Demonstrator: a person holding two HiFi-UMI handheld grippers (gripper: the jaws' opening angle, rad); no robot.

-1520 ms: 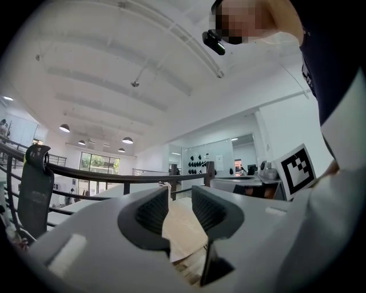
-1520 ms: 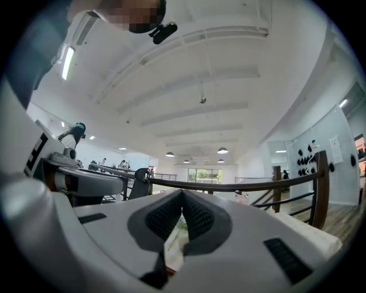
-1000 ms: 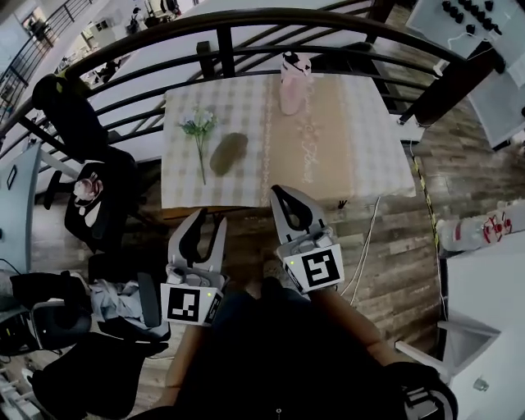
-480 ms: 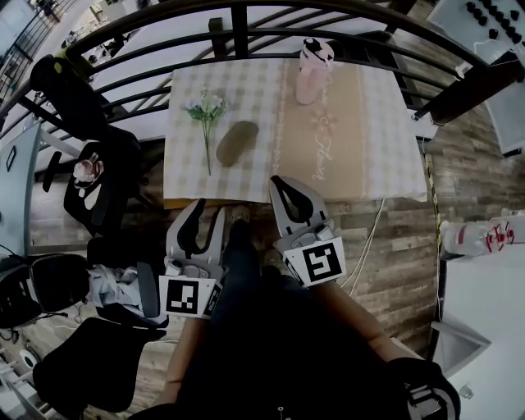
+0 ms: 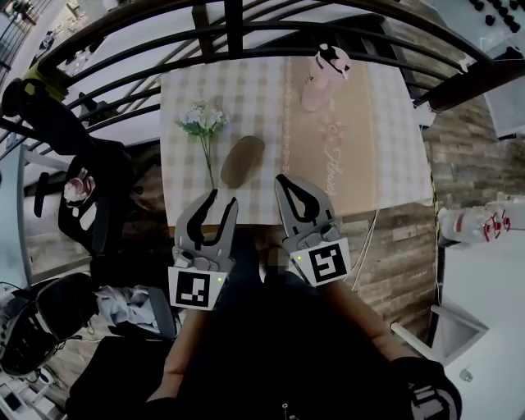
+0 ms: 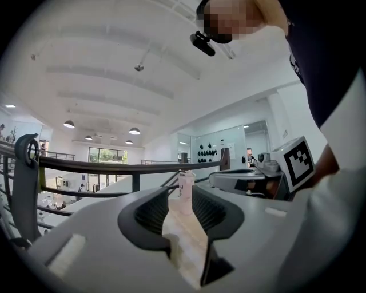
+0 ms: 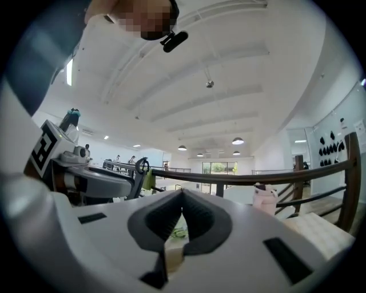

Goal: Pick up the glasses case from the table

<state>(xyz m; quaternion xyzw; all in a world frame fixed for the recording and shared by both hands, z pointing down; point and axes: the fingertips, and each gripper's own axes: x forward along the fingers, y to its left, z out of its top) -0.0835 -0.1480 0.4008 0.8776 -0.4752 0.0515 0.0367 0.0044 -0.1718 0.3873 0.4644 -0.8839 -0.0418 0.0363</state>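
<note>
Head view: table [image 5: 184, 189] covered with a checked cloth and a beige runner [image 5: 344, 156] laid down its right part. The case [image 5: 242, 160], a dark olive oval, lay flat on the cloth left of the runner, its long axis tilted. It sat nearer the front edge than the back. Flowers [image 5: 201, 123] lay just left of the case, stem pointing toward the front edge; stem and case close together, contact not resolvable. A pink bottle [image 5: 326, 67] stood upright at the far end of the runner, well apart from the case. A dark railing [image 5: 234, 25] ran behind the table.

Left gripper [image 5: 220, 201] was held over the front edge of the table, pointing at the case but short of it, not touching. Its own view showed the left gripper [image 6: 180, 197] with fingers parted and nothing between them; only the cloth and the distant bottle [image 6: 186, 183] appeared through the gap.

Right gripper [image 5: 285, 182] was held beside it to the right, tips over the cloth, near the case's lower right end but apart from it. Its own view showed the right gripper [image 7: 182, 193] with fingertips met and nothing gripped; a bit of the flowers [image 7: 177, 232] showed through the hollow behind the tips, bottle [image 7: 264, 200] off to the right.

Case untouched by either gripper.
</note>
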